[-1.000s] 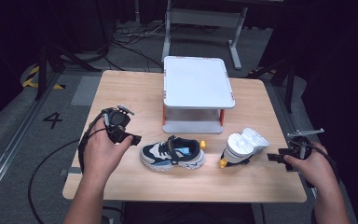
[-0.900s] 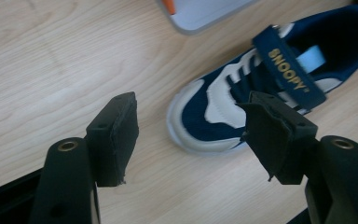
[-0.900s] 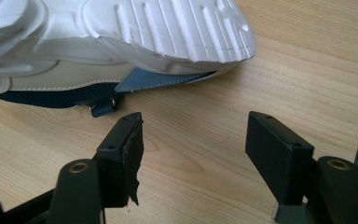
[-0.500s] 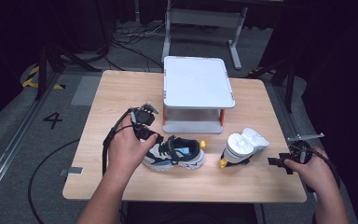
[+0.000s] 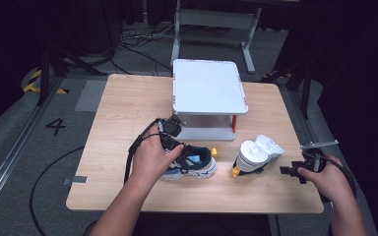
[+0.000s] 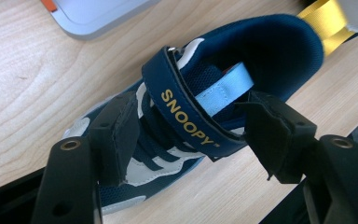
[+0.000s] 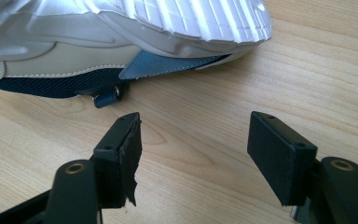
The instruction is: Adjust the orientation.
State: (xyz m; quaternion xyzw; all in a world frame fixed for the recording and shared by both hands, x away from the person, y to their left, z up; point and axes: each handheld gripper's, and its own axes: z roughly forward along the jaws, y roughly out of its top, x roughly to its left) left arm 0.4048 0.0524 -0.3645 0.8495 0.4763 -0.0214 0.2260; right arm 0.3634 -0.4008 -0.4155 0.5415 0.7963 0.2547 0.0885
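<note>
With both tongs open, my left tongs (image 6: 193, 140) straddle the navy strapped sneaker (image 6: 200, 116); closing on the loose strap alone risks it slipping.

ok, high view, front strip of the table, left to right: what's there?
left gripper over the upright shoe → tipped-over shoe, white sole showing → right gripper, jaws open and short of that shoe.

Left gripper (image 5: 173, 140) sits over the upright shoe (image 5: 192, 167) (other shoe (image 5: 256, 155) overturned).
</note>
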